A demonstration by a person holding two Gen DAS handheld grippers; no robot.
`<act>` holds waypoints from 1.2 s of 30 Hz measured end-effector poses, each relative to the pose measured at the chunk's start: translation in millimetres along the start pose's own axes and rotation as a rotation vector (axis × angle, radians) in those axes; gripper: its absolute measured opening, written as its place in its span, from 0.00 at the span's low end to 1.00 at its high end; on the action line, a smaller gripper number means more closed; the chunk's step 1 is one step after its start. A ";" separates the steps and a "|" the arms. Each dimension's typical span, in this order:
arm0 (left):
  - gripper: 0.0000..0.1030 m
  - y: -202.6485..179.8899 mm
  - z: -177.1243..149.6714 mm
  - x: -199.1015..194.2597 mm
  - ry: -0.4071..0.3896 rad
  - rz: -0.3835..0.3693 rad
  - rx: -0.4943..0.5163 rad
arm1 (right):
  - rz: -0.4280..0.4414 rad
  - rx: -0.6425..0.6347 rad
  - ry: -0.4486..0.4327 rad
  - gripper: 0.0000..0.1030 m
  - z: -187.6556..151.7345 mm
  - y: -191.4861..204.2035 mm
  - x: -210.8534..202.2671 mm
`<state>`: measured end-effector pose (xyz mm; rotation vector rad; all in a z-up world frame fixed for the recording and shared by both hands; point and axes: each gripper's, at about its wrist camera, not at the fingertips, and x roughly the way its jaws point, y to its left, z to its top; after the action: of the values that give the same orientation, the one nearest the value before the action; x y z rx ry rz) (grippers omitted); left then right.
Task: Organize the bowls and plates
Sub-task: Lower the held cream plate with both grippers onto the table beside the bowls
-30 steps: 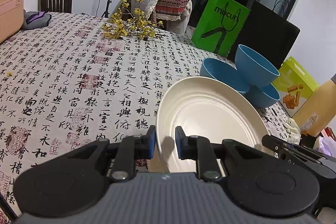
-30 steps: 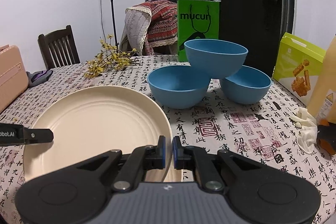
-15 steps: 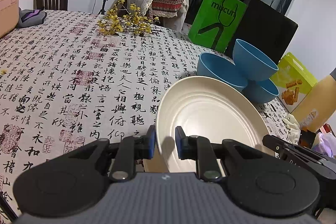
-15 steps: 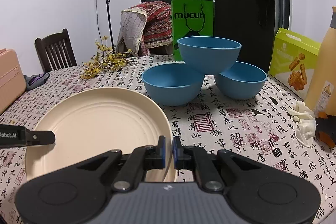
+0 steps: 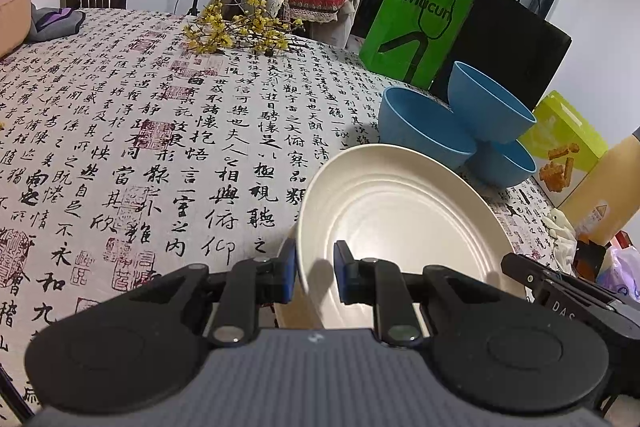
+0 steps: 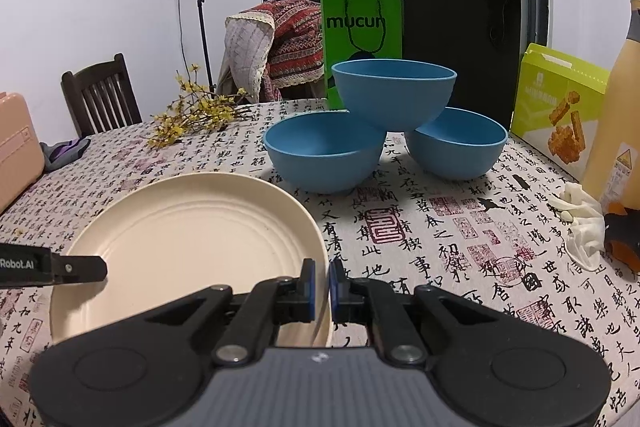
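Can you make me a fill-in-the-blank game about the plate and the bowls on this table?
1. The number of blue bowls on the table is ____.
2. The top bowl sits on the rims of the two ____ bowls.
3. Both the left gripper and the right gripper pinch the rim of the cream ____.
4. The green bag behind the bowls has the word ____ on it.

Missing words: three; lower; plate; mucun
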<state>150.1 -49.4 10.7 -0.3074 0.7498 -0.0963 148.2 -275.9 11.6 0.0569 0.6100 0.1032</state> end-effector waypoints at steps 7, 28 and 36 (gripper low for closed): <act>0.19 1.7 -1.6 2.4 0.003 0.001 0.002 | -0.002 -0.001 0.009 0.07 -6.2 -0.7 7.6; 0.19 0.8 -8.9 10.2 0.025 0.017 0.022 | -0.018 -0.019 0.015 0.07 -13.1 0.1 12.4; 0.19 -2.1 -12.2 12.4 0.018 0.032 0.049 | -0.033 -0.040 0.015 0.07 -15.4 2.2 12.9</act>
<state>150.8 -56.7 -5.2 -0.2482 0.7685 -0.0876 149.7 -271.9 -8.2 0.0075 0.6230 0.0840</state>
